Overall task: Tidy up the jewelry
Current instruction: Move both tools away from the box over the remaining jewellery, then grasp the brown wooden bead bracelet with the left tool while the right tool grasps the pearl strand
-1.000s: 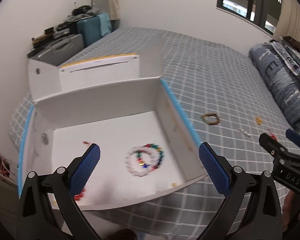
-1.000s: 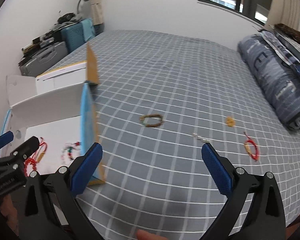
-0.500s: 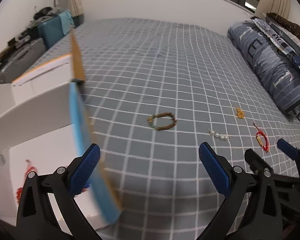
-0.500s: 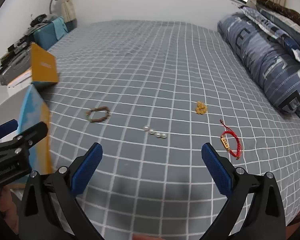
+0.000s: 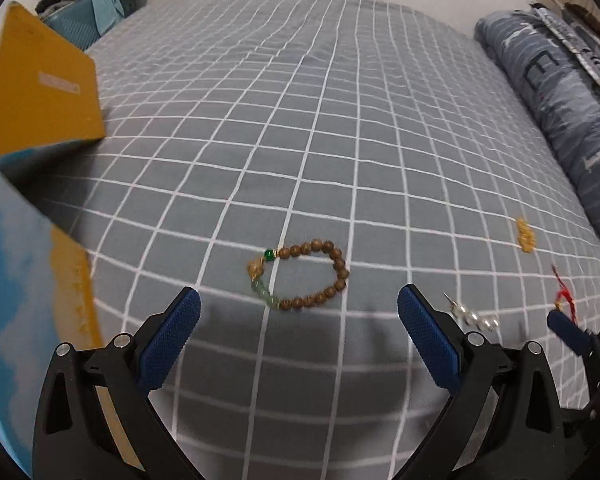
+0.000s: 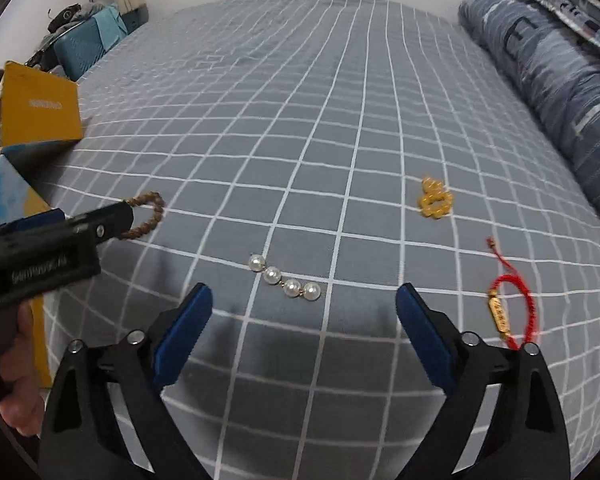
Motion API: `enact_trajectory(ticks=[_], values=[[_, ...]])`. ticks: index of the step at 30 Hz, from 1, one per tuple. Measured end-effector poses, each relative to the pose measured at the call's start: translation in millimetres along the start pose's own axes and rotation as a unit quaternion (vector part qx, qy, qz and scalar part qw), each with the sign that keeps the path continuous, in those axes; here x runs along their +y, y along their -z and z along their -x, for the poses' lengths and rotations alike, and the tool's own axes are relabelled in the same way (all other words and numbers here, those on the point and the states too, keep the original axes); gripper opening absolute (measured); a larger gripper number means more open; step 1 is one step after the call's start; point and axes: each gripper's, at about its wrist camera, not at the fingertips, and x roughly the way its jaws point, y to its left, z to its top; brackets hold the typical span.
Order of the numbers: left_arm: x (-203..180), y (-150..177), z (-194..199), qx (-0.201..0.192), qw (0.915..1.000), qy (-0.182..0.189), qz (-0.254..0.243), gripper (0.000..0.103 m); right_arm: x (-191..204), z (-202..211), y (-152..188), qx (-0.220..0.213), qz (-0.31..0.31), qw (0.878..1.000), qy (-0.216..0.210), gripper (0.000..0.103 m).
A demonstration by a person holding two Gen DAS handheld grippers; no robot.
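Wooden bracelet (image 5: 302,276) between open left tool (image 5: 299,312) pads

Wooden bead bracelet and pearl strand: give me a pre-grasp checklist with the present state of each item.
1. Left gripper jaws open and empty: ok.
2. Wooden bead bracelet lies flat on the bedspread ahead of the left jaws, not yet between them: ok for approach.
3. Right gripper jaws open and empty: ok.
4. Pearl strand centred ahead of the right jaws, apart from other pieces: ok.
5. Red cord bracelet and gold charm lie off to the right, outside both jaws: ok.
6. Box interior ready to receive: cannot tell, only its outer wall shows.
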Motion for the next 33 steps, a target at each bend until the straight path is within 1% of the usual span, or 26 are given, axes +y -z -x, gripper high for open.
enact_trajectory(ticks=[3, 8, 10, 12, 15, 16, 20, 22, 23, 24, 25, 26, 30, 31, 32, 33], values=[[-3.6, -5.3, -14.5, 0.003, 0.9998, -0.017, -0.010, 0.097, 0.4, -11.9, -0.5, 0.006, 0.000, 1.000, -0.004, 0.085], [-2.2, -4.8, -33.1, 0.015, 0.9993, -0.031, -0.016, 0.097, 2.9, -24.3, -2.3, 0.009, 0.002, 1.000, -0.010, 0.084], [-3.9, -3.4, -39.4, 0.017, 0.9987, -0.040, -0.026, 0.097, 5.8, -28.4, -5.2, 0.014, 0.005, 1.000, -0.013, 0.076], [-3.1, -2.7, -45.0, 0.020, 0.9986, -0.040, -0.028, 0.097, 8.2, -31.6, -6.4, 0.018, 0.008, 1.000, -0.018, 0.072], [1.6, -4.4, -51.4, 0.019, 0.9993, -0.027, -0.015, 0.097, 12.8, -36.7, -9.5, 0.021, 0.007, 0.999, -0.023, 0.065], [1.1, -5.1, -53.5, 0.018, 0.9994, -0.027, -0.013, 0.097, 13.6, -38.7, -10.6, 0.023, 0.006, 0.999, -0.026, 0.062], [-2.9, -3.4, -55.4, 0.010, 0.9992, -0.035, -0.015, 0.096, 15.3, -44.6, -13.7, 0.029, 0.000, 0.999, -0.023, 0.053], [-2.5, -2.1, -55.2, 0.007, 0.9994, -0.032, -0.014, 0.093, 15.8, -45.1, -14.8, 0.030, -0.002, 0.999, -0.022, 0.047], [-1.9, -1.9, -55.0, 0.006, 0.9994, -0.031, -0.012, 0.090, 15.4, -44.4, -14.2, 0.030, -0.002, 0.999, -0.020, 0.045], [-0.6, -1.9, -54.4, 0.004, 0.9995, -0.031, -0.008, 0.085, 14.9, -44.2, -13.9, 0.030, -0.003, 0.999, -0.019, 0.042], [-0.8, -1.9, -53.2, 0.002, 0.9995, -0.030, -0.005, 0.083, 14.0, -43.5, -13.6, 0.031, -0.005, 0.999, -0.018, 0.039], [-0.1, -2.3, -53.2, 0.002, 0.9995, -0.031, -0.004, 0.079, 12.4, -43.0, -13.3, 0.031, -0.009, 0.999, -0.018, 0.037], [-0.8, -2.2, -49.1, 0.004, 0.9996, -0.027, -0.009, 0.063, 8.5, -42.7, -13.2, 0.035, -0.020, 0.999, -0.016, 0.025], [0.0, -2.8, -48.8, 0.004, 0.9996, -0.026, -0.010, 0.061, 7.8, -42.4, -12.9, 0.037, -0.020, 0.999, -0.014, 0.021], [1.0, -3.3, -47.7, 0.005, 0.9997, -0.023, -0.010, 0.058, 7.6, -42.4, -12.7, 0.039, -0.021, 0.999, -0.012, 0.020], [1.5, -3.5, -47.1, 0.006, 0.9997, -0.021, -0.010, 0.051, 7.9, -42.2, -12.5, 0.042, -0.021, 0.999, -0.011, 0.018]])
